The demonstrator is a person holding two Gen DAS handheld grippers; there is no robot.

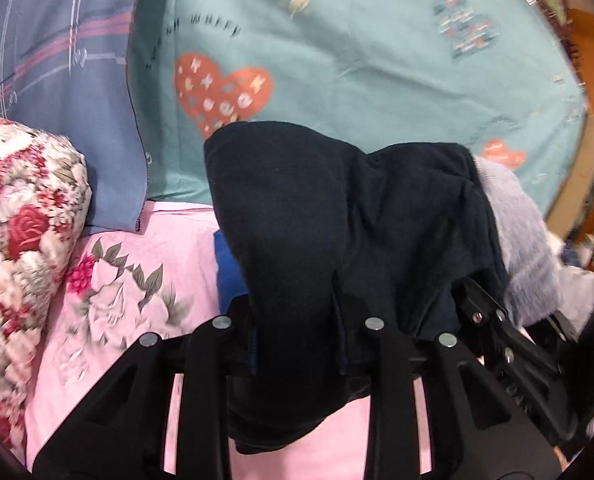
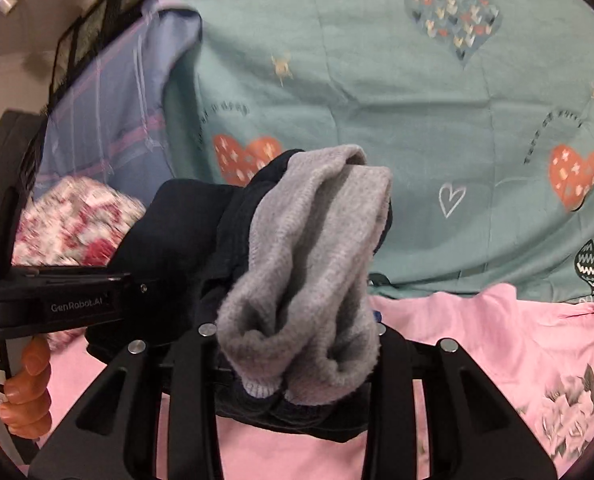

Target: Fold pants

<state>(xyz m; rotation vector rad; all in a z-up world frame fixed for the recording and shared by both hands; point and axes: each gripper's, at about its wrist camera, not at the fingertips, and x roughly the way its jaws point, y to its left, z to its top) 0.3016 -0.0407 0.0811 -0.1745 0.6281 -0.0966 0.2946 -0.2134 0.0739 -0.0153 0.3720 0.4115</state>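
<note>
Pink bedsheet [image 1: 145,280], pants [image 1: 317,220] draped over left claw [image 1: 297,320]

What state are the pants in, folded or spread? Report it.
Bunched, neither: the pants hang draped over both shut grippers, left and right, grey lining showing.

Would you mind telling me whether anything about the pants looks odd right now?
Yes: the dark pants hang bunched between both grippers rather than flat, and their grey fleece lining is turned outward over the right gripper.
</note>
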